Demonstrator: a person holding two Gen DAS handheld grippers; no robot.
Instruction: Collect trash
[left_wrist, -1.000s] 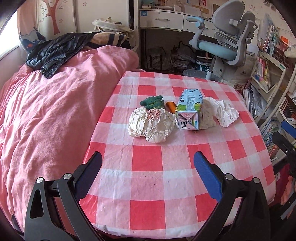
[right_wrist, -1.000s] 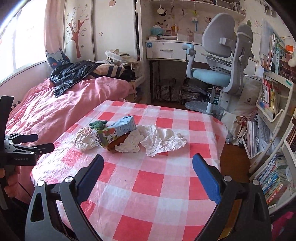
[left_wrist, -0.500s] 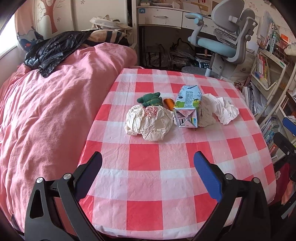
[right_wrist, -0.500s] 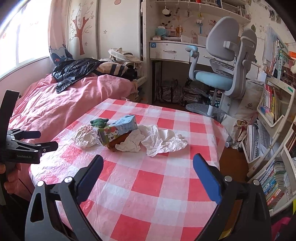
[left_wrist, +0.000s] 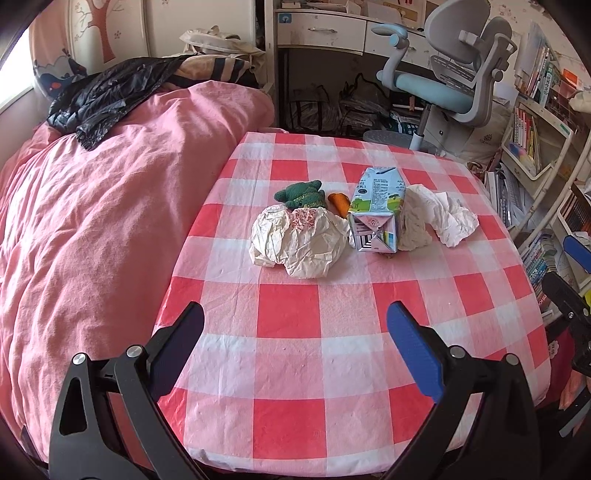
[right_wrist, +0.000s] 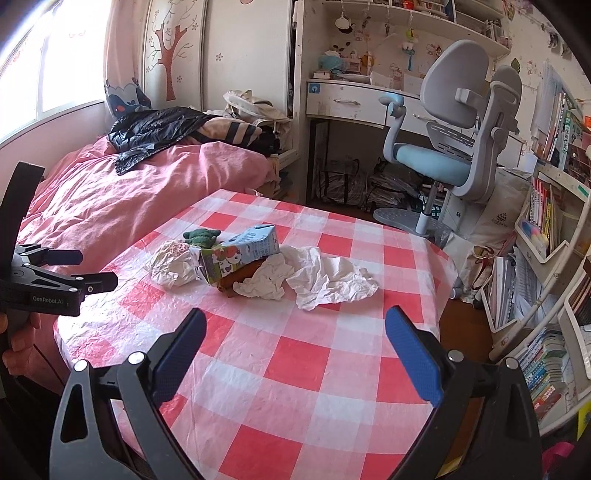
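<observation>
A pile of trash lies on the red-checked table (left_wrist: 288, 317) (right_wrist: 295, 354): a crumpled paper ball (left_wrist: 299, 240) (right_wrist: 171, 264), a blue milk carton (left_wrist: 376, 212) (right_wrist: 240, 253) on its side, white crumpled tissue (left_wrist: 439, 219) (right_wrist: 325, 278), and a green knitted thing (left_wrist: 301, 194) (right_wrist: 201, 236) with an orange piece (left_wrist: 340, 202). My left gripper (left_wrist: 295, 343) stands open at the near edge, well short of the pile. My right gripper (right_wrist: 295, 347) is open too, empty, over the table's right side.
A bed with a pink duvet (left_wrist: 92, 206) lies left of the table, a black jacket (left_wrist: 110, 96) on it. A grey swivel chair (right_wrist: 454, 147) and a desk stand behind. Bookshelves (right_wrist: 546, 206) fill the right side. A hand (right_wrist: 18, 350) holds the left gripper.
Both views have shifted slightly; the left gripper has drawn a little nearer the pile. Both grippers stay open and nothing on the table has moved.
</observation>
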